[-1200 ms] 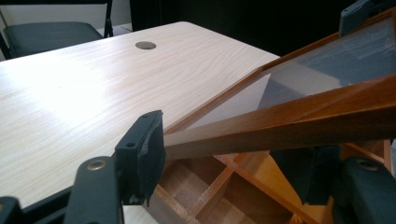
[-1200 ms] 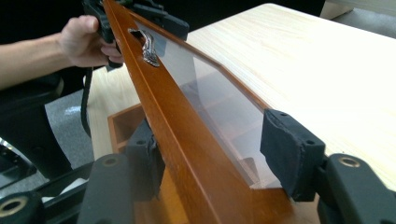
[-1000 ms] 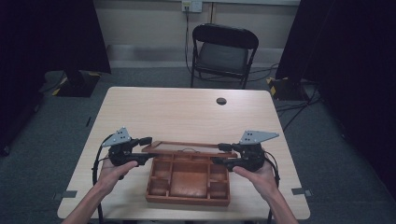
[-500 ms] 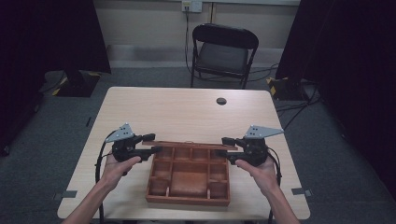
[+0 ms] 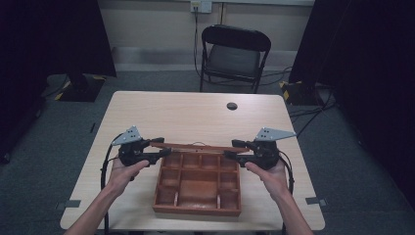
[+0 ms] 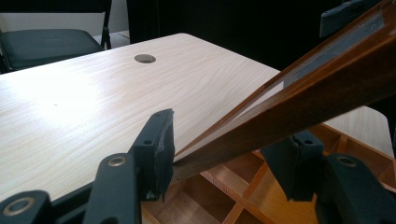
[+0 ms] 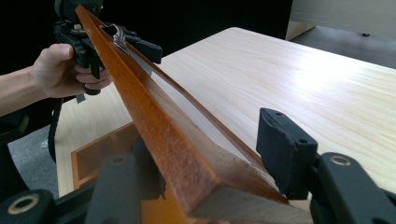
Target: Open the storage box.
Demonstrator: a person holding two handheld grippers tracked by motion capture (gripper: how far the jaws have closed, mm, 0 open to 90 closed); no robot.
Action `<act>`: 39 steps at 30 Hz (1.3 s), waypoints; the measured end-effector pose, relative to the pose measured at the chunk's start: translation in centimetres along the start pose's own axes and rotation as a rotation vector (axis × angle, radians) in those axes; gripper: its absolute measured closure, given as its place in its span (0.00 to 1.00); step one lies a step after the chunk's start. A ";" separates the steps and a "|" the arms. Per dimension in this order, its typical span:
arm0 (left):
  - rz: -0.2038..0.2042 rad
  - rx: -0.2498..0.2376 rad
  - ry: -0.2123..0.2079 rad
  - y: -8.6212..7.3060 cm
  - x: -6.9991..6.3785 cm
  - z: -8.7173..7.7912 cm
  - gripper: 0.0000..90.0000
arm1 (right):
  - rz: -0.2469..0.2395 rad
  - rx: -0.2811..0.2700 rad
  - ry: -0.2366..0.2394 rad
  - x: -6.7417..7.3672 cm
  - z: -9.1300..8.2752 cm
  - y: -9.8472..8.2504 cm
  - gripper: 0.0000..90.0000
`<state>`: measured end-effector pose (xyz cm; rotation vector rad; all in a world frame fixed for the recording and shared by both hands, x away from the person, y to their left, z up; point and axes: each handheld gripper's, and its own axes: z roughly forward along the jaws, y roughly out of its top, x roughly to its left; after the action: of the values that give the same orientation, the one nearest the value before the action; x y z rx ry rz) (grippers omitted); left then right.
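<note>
Pale wooden tabletop [image 5: 161, 115] carrying a compartmented wooden box [image 5: 198, 183] near its near edge. The box's hinged glass-paned lid [image 5: 198, 146] stands raised over the far side. Left tongs [image 5: 164, 149] and right tongs [image 5: 229, 150] bracket the lid's left and right ends; in each gripper view the jaws straddle the frame with a gap, so a firm grip cannot be confirmed. Judged step: swinging the lid. Next move calls for both ends travelling level.

I work in a plain studio-like lab. Black curtains [image 5: 58, 34] hang left and right, cables [image 5: 303, 105] trail over grey carpet [image 5: 49, 142], and a folding chair [image 5: 234, 56] stands beyond my surface [image 5: 191, 117].
</note>
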<state>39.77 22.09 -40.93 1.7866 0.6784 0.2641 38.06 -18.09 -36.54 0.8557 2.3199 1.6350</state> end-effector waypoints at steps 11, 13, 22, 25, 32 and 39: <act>-0.014 -0.004 0.002 0.1 0.4 0.5 0.49 | 0.017 -0.007 -0.015 -0.7 0.4 0.0 0.50; -0.016 0.001 0.008 0.1 0.5 0.6 0.49 | 0.018 0.000 -0.019 -0.9 0.5 0.0 0.50; -0.027 -0.006 0.012 0.0 0.9 0.9 0.51 | 0.039 0.007 -0.040 -1.9 0.7 -0.5 0.51; -0.037 -0.011 0.020 0.1 1.0 1.0 0.51 | 0.047 -0.001 -0.047 -2.2 0.7 -0.5 0.51; -0.032 -0.001 0.026 0.6 1.4 1.3 0.53 | 0.053 -0.010 -0.054 -3.0 1.1 -0.6 0.51; -0.038 -0.001 0.030 0.6 1.7 1.5 0.54 | 0.068 -0.005 -0.063 -3.6 1.7 -1.0 0.50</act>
<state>42.10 21.74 -41.09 1.7697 0.7330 0.2664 41.46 -18.90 -38.71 0.9813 2.2673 1.6151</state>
